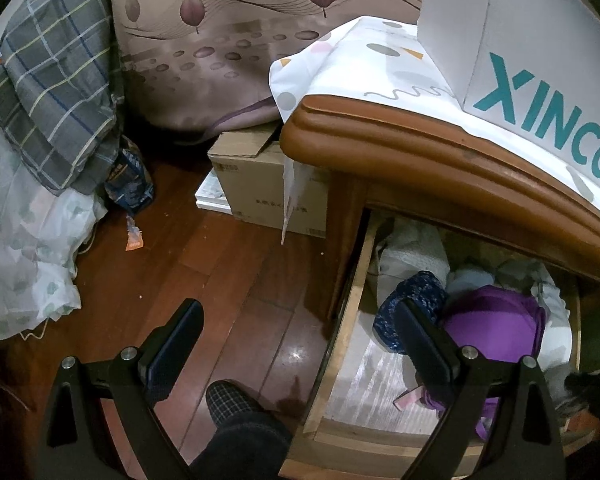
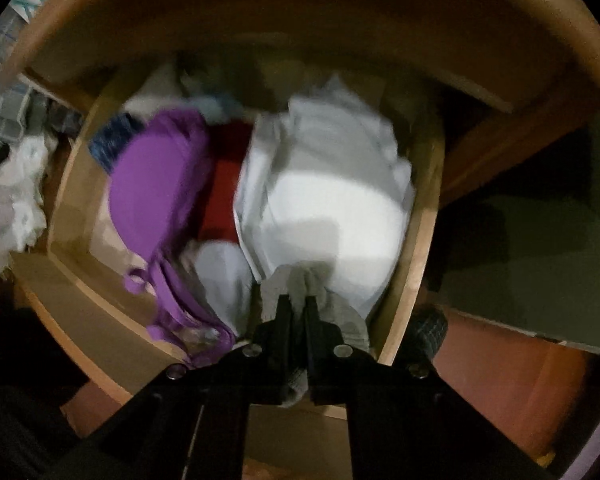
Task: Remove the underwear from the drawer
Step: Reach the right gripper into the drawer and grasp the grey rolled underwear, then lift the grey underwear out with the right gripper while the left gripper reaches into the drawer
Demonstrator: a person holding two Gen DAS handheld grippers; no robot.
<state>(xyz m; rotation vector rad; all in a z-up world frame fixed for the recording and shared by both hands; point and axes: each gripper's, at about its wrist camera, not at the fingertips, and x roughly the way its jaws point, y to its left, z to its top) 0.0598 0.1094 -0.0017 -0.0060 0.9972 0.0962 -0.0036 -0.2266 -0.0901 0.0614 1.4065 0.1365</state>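
Right hand-held gripper (image 2: 296,300) is pinching a fold of grey underwear (image 2: 324,312) between closed jaws, directly above the open wooden drawer (image 2: 420,248), whose contents are appearing blurred: a white garment (image 2: 332,184), a red garment (image 2: 224,184) and a purple garment (image 2: 156,192) lying side by side inside. Left hand-held gripper (image 1: 300,320) is hanging with its jaws spread wide and holding nothing, one finger over the wooden floor (image 1: 204,264) and the other over the drawer's near left corner, beside the purple garment and a dark blue patterned cloth (image 1: 416,292).
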